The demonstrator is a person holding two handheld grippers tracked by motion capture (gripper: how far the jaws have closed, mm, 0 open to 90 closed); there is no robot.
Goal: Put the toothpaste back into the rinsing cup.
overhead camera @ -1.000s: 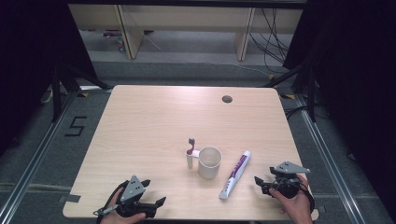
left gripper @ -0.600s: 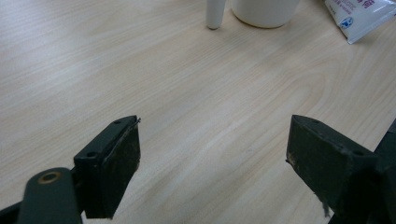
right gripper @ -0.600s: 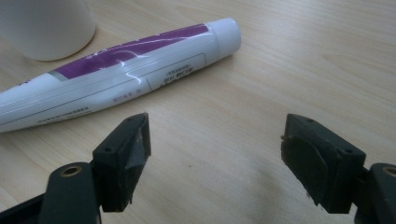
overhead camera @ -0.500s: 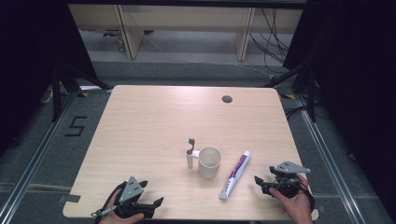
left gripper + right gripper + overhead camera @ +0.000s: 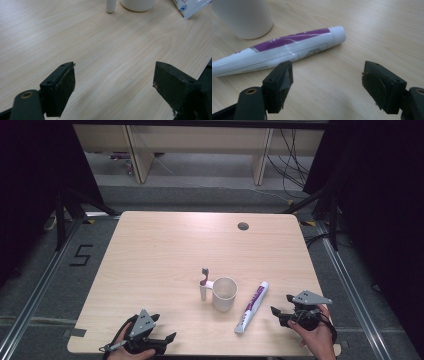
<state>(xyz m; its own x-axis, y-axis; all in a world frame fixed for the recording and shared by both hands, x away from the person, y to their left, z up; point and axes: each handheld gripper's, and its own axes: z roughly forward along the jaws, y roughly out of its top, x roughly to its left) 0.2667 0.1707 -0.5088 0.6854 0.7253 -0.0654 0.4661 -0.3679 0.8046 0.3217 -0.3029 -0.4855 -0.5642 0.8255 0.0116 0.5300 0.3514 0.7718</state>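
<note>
A white mug (image 5: 224,293) stands upright near the middle front of the table. A toothbrush (image 5: 204,282) with a white handle is close against its left side. To the mug's right lies a white and purple toothpaste tube (image 5: 252,306), cap pointing away. My left gripper (image 5: 167,339) is open at the front left edge, holding nothing. Its view shows the toothbrush handle end (image 5: 110,5) and mug base (image 5: 138,4) far ahead. My right gripper (image 5: 277,311) is open just right of the tube. In its view the tube (image 5: 287,47) lies just beyond its left jaw.
The light wooden table (image 5: 160,255) has a small dark round hole (image 5: 243,226) near its far right edge. Dark floor and metal rails surround the table. Wooden shelving stands beyond the far edge.
My left gripper has drifted slightly toward the table's near edge. The right gripper, mug, toothbrush and tube have stayed put.
</note>
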